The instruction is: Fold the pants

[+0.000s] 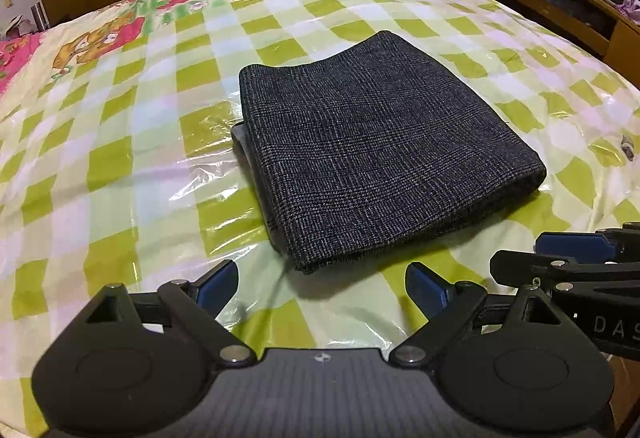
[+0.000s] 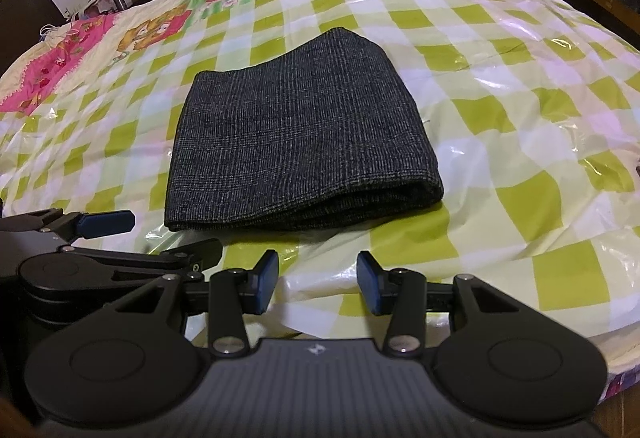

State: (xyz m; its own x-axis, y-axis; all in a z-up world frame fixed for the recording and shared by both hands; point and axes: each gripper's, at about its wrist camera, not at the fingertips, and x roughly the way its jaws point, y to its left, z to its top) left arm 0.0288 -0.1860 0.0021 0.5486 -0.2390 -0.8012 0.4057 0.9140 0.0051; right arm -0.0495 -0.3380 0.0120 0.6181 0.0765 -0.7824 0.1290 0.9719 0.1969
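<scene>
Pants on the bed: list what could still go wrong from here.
1. The folded pants lie on glossy plastic sheeting, so a nudge might slide the stack.
2. A lighter inner layer pokes out at the left edge; the fold may be uneven.
3. Both open tools, left tool and right tool, sit close together and could bump.

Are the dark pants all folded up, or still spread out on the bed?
Folded. The pants lie as a compact stacked rectangle on the bed, layers showing at the near edge.
</scene>
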